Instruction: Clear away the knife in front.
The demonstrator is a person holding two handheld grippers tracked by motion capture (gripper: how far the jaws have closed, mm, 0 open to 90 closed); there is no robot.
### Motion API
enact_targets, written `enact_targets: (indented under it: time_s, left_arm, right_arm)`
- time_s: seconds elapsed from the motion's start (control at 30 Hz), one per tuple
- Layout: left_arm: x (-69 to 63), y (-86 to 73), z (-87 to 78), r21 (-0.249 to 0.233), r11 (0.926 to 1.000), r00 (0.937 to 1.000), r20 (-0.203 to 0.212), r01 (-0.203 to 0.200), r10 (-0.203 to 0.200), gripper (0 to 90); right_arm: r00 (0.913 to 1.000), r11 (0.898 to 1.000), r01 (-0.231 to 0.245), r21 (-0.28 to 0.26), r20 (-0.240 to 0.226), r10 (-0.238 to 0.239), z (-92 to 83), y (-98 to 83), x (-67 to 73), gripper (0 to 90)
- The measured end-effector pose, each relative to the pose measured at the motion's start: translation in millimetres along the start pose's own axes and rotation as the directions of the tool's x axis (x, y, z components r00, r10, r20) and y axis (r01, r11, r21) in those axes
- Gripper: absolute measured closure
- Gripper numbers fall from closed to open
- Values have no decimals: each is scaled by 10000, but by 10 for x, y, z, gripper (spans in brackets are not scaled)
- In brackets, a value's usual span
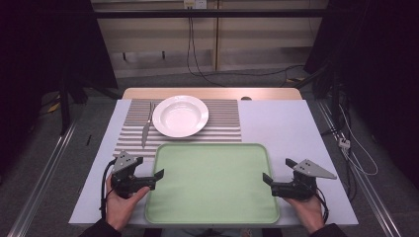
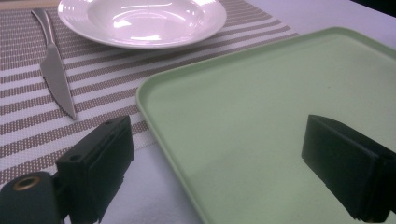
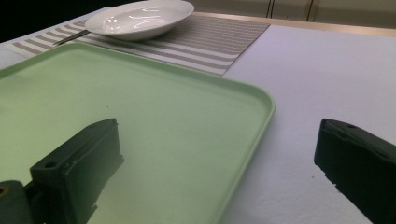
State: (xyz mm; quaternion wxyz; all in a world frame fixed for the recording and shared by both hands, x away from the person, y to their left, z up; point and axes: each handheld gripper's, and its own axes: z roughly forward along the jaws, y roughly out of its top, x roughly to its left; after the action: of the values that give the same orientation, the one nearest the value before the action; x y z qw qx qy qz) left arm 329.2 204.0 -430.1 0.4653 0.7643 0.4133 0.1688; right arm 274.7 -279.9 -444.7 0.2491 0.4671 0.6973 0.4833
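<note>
A pale green tray (image 1: 212, 182) lies empty at the table's near middle. My left gripper (image 1: 148, 178) stands open at the tray's left edge, one jaw over the tray (image 2: 261, 116) and the other outside it. My right gripper (image 1: 276, 183) is open at the tray's right edge, straddling the rim (image 3: 261, 116). Nothing sits between either pair of jaws. Beyond the tray, a white deep plate (image 1: 180, 115) rests on a striped placemat (image 1: 222, 123), with a knife (image 1: 146, 129) to its left. The plate (image 2: 140, 21) and knife (image 2: 55, 74) also appear in the left gripper view.
A white cloth covers the table (image 1: 281, 123), with bare room to the right of the placemat. The table's wooden far edge (image 1: 212, 93) borders the floor, where cables (image 1: 197, 64) trail. Dark curtains stand at both sides.
</note>
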Motion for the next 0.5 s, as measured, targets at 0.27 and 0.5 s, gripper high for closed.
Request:
enact_targets:
  time_s: [0.27, 0.5]
  left_arm:
    - [74, 72, 17, 47, 10000, 10000, -32, 63, -63, 83]
    - [112, 248, -57, 395, 9992, 9999, -18, -106, 107, 67]
  right_arm:
    - [10000, 10000, -17, -49, -56, 17, 4, -1, -12, 2]
    - [10000, 10000, -22, 64, -39, 23, 24, -4, -11, 0]
